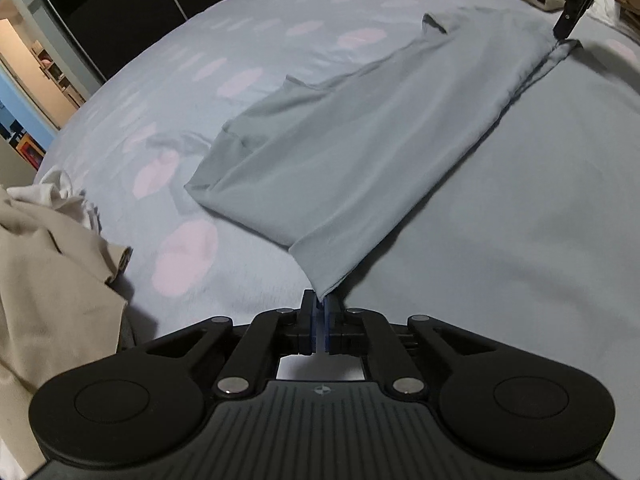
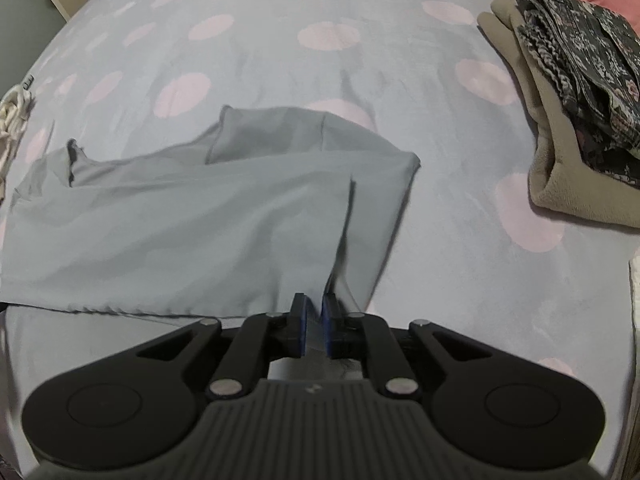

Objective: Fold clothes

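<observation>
grey-blue garment (image 1: 360, 152) pinched at both near corners, stretched over bed (image 1: 520, 220)
thin fabric, left hand-held gripper (image 1: 321, 304) and right hand-held gripper (image 2: 313, 304) clamped shut on edges: likely to slip, fold skewing

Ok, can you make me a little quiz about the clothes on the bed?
1. True or false: both grippers are pinching the grey shirt.
2. What pattern is on the bedsheet? A stripes, B pink dots, C stars.
3. What lies on top of the folded olive garment?

Key:
1. True: the left gripper and right gripper each hold a corner.
2. B.
3. A dark flowery garment.
</observation>
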Available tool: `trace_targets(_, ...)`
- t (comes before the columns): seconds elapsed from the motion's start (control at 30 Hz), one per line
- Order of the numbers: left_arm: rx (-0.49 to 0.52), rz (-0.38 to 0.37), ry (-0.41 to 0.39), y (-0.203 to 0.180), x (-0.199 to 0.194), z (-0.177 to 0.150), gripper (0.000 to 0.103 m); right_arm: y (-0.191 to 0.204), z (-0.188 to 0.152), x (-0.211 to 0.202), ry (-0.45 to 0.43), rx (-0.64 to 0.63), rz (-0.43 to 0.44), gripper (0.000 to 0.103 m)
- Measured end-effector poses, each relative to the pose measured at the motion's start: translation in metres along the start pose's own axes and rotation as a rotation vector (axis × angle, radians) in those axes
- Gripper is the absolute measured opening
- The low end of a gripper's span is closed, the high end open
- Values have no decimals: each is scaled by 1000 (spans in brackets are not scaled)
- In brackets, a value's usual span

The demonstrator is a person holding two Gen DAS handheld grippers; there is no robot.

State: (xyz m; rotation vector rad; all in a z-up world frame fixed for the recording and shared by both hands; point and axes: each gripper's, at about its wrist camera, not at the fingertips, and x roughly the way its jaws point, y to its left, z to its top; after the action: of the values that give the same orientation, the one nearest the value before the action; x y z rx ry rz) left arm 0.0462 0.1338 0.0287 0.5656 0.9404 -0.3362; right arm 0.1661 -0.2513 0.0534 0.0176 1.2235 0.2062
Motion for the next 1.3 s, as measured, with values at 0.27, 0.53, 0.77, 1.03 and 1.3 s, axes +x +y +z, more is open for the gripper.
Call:
trace_targets(0.27, -172, -8, 78, 28, -9, -10, 1, -12, -6, -6, 2, 24, -11, 31)
trace_targets(0.53, -391, -90, 67, 23, -38, -29, 15, -4, -38, -27, -18, -51, 76, 50)
trace_targets(0.77, -436, -198, 126, -10, -62, -53, 25, 22, -99, -35, 54, -233, 105, 53)
trace_targets(1.03, -427, -224, 204, -43, -90, -87, 42, 24, -167, -44, 123, -279, 100, 54)
trace_targets(1.3, -406, -258, 279, -76, -97, -108, 43, 28, -224, -49, 184, -298, 50, 59)
